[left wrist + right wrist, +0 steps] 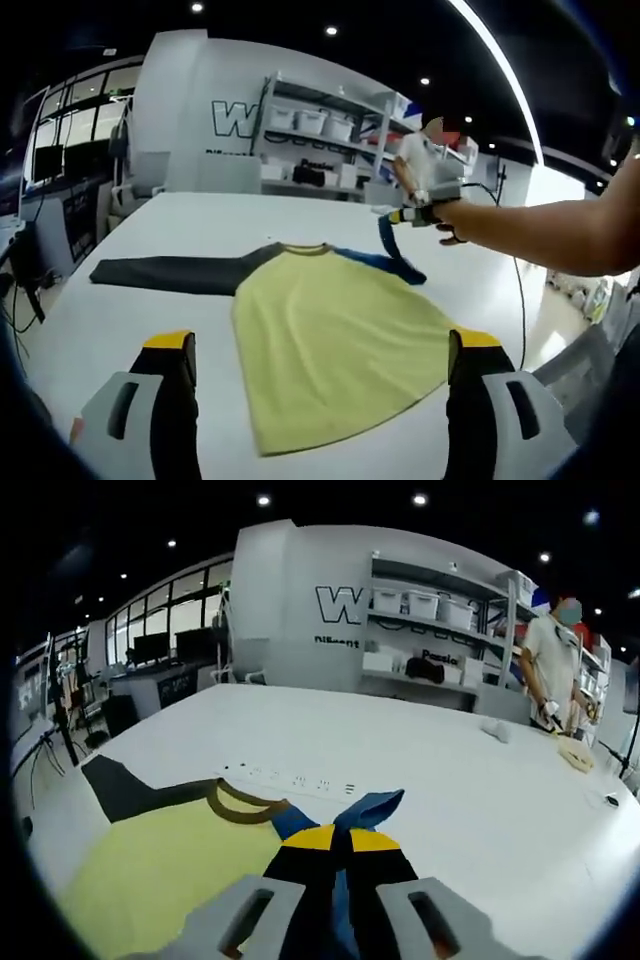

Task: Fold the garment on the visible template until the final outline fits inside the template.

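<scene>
My right gripper (408,216) has its fingers clenched on the blue sleeve (392,258) of the yellow shirt (330,340), lifted above the white table (180,215); my left gripper (322,400) hangs released near the hem. If the sleeve slips or drags, I judge the shirt body could bunch. The dark sleeve (165,273) lies flat. Shelving (440,630) and a person (555,660) stand behind

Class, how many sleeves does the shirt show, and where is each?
2. The black sleeve lies flat on the table; the blue sleeve is lifted, pinched in the right tongs.
</scene>
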